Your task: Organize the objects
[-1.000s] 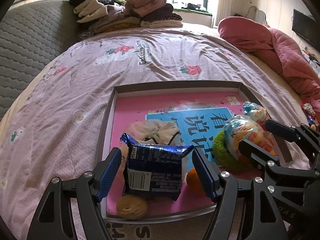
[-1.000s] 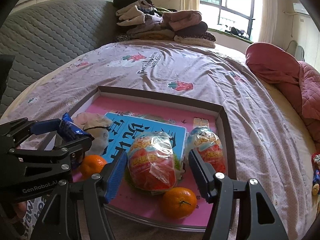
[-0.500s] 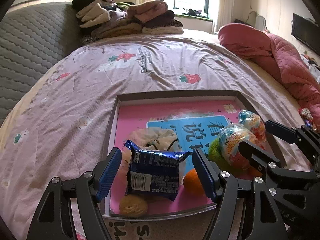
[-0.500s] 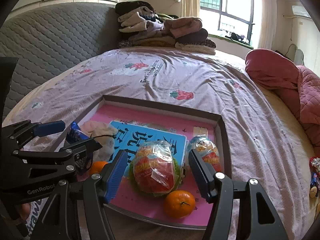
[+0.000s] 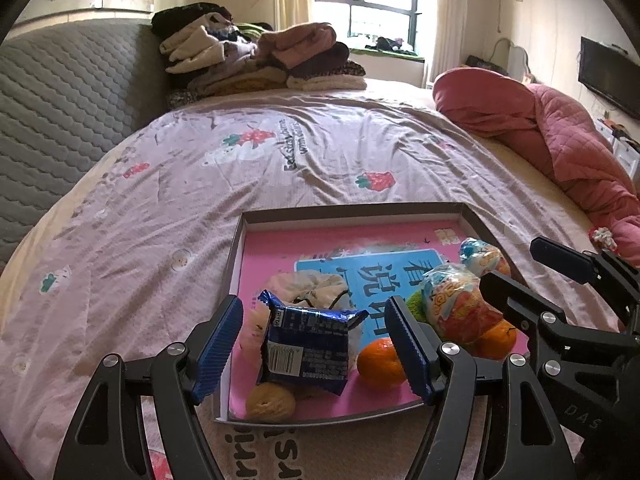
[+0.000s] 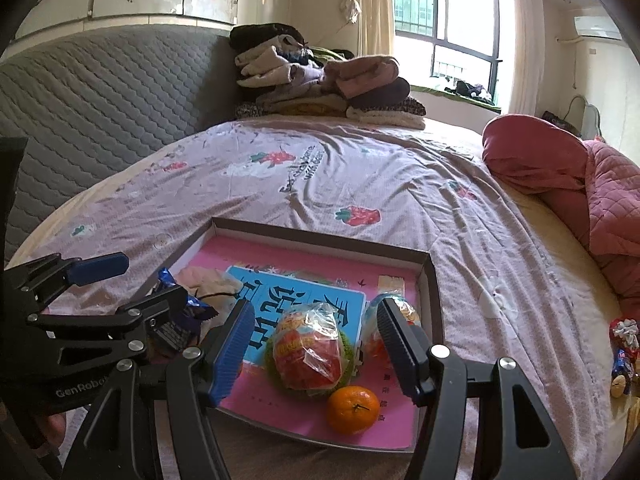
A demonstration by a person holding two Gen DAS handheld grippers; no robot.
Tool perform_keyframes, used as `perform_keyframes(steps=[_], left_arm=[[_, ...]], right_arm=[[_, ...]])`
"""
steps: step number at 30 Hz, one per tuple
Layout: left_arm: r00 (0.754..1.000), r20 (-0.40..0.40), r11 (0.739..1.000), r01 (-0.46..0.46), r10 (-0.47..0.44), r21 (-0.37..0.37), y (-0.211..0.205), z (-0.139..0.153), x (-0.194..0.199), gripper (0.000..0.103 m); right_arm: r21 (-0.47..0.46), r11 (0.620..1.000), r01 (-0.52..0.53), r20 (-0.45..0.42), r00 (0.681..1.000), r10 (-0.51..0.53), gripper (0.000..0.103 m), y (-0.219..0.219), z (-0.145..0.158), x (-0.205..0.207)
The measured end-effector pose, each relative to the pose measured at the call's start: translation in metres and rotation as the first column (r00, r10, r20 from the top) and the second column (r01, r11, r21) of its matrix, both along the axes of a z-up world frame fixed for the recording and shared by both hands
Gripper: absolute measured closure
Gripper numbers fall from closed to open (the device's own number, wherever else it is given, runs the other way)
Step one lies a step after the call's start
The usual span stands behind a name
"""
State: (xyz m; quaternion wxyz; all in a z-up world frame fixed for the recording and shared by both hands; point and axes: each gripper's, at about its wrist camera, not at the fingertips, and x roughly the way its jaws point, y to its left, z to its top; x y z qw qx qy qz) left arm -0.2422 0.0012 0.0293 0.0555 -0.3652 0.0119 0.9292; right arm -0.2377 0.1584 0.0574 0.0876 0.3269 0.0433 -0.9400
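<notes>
A shallow box (image 5: 352, 212) with a pink floor lies on the bed, also in the right wrist view (image 6: 320, 238). It holds a blue snack packet (image 5: 306, 350), a round pastry (image 5: 270, 402), a beige cloth (image 5: 310, 286), tangerines (image 5: 378, 362) (image 6: 353, 410) and wrapped snack bags (image 5: 460, 306) (image 6: 308, 346). My left gripper (image 5: 314, 350) is open, its fingers astride the blue packet without touching it. My right gripper (image 6: 316, 346) is open, above and in front of the red snack bag.
A pile of folded clothes (image 5: 256, 56) lies at the far end of the bed. A red quilt (image 5: 552, 140) is heaped on the right. A grey padded headboard (image 5: 60, 92) runs along the left. Small wrapped items (image 6: 622, 354) lie at the right bed edge.
Both grippers have pulled back and up from the box, so it looks smaller and lower. The blue packet and the snack bag stay in the box. Both stay open.
</notes>
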Motion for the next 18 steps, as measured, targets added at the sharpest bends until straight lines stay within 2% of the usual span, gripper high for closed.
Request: perform_keyframes(steps=[18], left_arm=[[0.995,-0.083,0.998,-0.055,0.054,-0.012,-0.007,0.024,0.049,0.028]], right_arm=[[-0.012,1.000,-0.004,-0.095,0.995,0.003,0.040,0.003,0.025,0.048]])
